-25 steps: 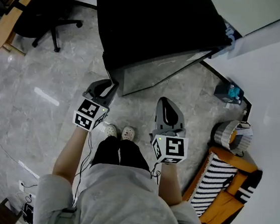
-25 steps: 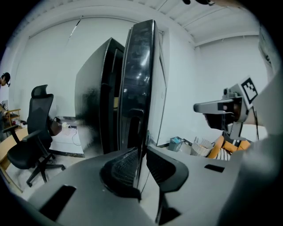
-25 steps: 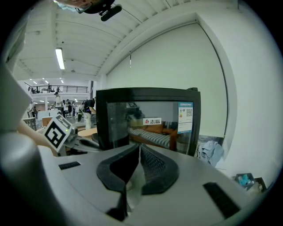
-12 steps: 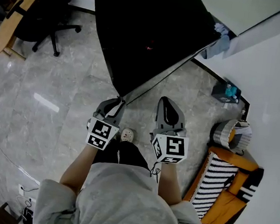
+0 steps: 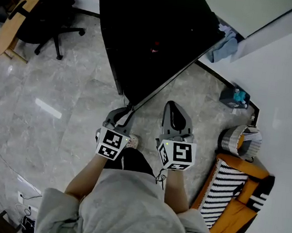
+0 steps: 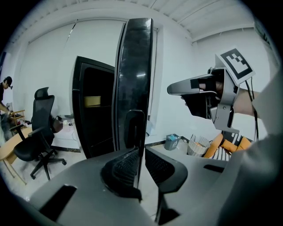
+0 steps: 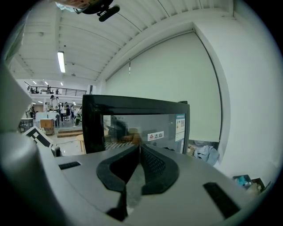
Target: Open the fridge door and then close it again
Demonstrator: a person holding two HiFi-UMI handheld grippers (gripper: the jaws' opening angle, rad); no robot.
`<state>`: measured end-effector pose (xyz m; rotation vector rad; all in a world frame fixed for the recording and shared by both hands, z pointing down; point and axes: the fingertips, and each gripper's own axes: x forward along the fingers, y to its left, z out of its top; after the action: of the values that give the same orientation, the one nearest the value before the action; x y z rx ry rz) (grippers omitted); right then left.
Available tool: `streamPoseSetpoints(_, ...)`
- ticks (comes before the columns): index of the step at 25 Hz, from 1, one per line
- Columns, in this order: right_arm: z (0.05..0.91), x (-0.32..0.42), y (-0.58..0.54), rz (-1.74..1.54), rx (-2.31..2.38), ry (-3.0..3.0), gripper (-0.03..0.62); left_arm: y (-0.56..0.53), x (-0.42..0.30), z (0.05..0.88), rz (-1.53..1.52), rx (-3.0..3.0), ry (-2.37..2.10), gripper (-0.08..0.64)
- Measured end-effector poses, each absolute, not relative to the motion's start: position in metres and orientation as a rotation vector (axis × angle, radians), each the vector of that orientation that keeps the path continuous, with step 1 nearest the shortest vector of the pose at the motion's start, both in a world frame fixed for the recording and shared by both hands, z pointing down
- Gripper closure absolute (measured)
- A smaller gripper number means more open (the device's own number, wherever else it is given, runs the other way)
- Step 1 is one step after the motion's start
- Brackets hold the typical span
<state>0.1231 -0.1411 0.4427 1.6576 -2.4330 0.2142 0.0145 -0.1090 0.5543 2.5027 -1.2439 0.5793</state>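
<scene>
The left gripper [image 6: 140, 154], its jaws just narrowed onto the fridge door [image 6: 135, 66] edge, now holds it swung wider than a second ago, so closing comes next, while the right gripper [image 7: 138, 150] hangs pinched together and empty.

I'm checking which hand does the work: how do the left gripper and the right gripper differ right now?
The left gripper holds the edge of the fridge door between its jaws, which have just been closing onto it; the right gripper has its jaws together with nothing between them. The left gripper sees the fridge door edge-on; the right gripper faces its glass front from apart. Both are grey and held side by side.
</scene>
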Motion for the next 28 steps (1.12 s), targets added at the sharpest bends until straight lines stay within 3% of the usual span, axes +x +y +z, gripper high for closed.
streamPoseSetpoints(28, 0.442, 0.118, -0.147, 0.214, 1.652, -2.442, 0.566, -0.153, -0.031, 0.554, 0.556, 2.419, -1.285, 0.500)
